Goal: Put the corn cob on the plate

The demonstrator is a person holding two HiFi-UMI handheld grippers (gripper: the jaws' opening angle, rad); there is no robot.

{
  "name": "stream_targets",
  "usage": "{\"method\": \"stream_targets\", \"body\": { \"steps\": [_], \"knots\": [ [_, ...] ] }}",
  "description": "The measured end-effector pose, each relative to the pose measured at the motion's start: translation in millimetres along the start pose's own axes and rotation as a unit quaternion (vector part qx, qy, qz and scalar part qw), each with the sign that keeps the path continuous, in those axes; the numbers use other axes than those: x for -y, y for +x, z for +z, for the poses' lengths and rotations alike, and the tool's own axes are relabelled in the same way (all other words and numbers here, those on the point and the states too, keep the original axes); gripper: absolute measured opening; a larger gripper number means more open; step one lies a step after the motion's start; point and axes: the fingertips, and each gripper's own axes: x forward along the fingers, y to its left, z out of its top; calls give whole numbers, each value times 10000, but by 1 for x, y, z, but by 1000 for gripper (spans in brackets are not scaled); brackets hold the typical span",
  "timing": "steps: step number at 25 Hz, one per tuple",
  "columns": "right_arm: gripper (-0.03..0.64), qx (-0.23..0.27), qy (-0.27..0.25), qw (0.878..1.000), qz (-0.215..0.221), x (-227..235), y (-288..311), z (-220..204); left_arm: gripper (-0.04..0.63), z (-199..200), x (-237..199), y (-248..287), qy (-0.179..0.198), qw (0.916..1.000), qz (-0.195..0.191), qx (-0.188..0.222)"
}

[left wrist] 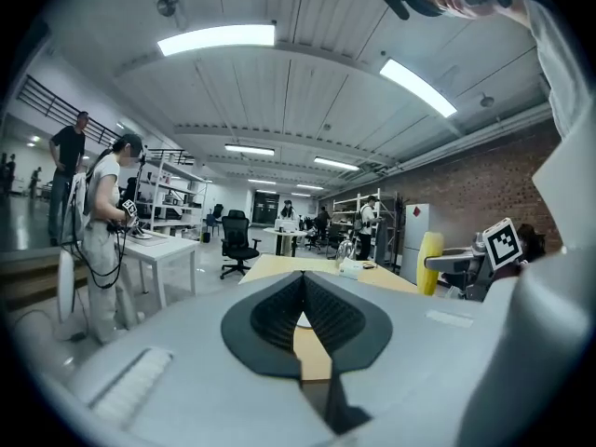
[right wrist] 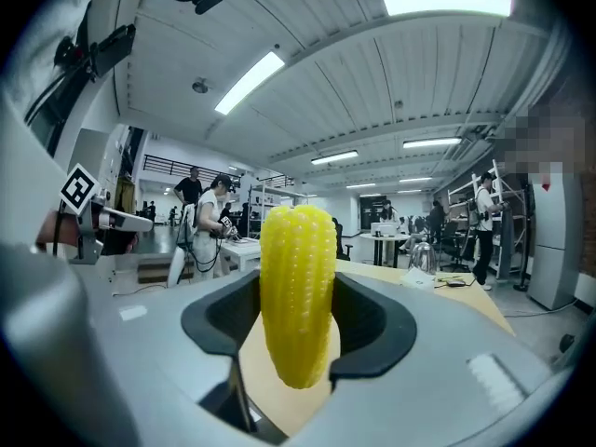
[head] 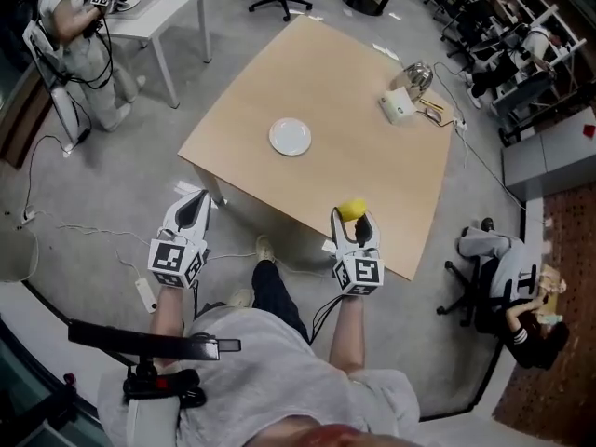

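As things stand: corn cob (right wrist: 298,296) not yet on plate (head: 290,137); judged mid-carry, placing step to come
Right gripper (right wrist: 300,329): clenched on the cob, pads either side of its lower half, cob upright, tip poking above the jaws
Left gripper (left wrist: 304,317): jaws pressed together, nothing in them, held off the near side of table (head: 326,82)
Cob position: about at the table's near edge in head view, well apart from the plate, which sits alone near the table's middle
Risk, slip: cob is round and tapered; a swing or tilt on the way could let it pivot or slide out of the pads
Risk, roll: let go upright or from high up, it would likely topple and roll off the shallow plate
Risk, nudge: plate looks light and nothing braces it; a low approach could shove it
Remedy, my guess: lay cob flat and low over plate centre before opening
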Motion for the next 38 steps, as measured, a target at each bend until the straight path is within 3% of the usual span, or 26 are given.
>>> {"method": "stream_targets", "body": {
  "steps": [13, 20, 38],
  "knots": [
    [241, -479, -754, 9940, 624, 14, 109, -21, 20, -28, -26, 55, -132, 9992, 255, -282],
    [241, -753, -1291, 9835, 1023, 10, 166, -29, 20, -37, -38, 60, -258, 9977, 485, -392],
    [241, -1667, -2645, 9308, 1897, -4, 268, -83, 20, -33, -55, 78, -525, 9929, 1005, -370]
  ]
}}
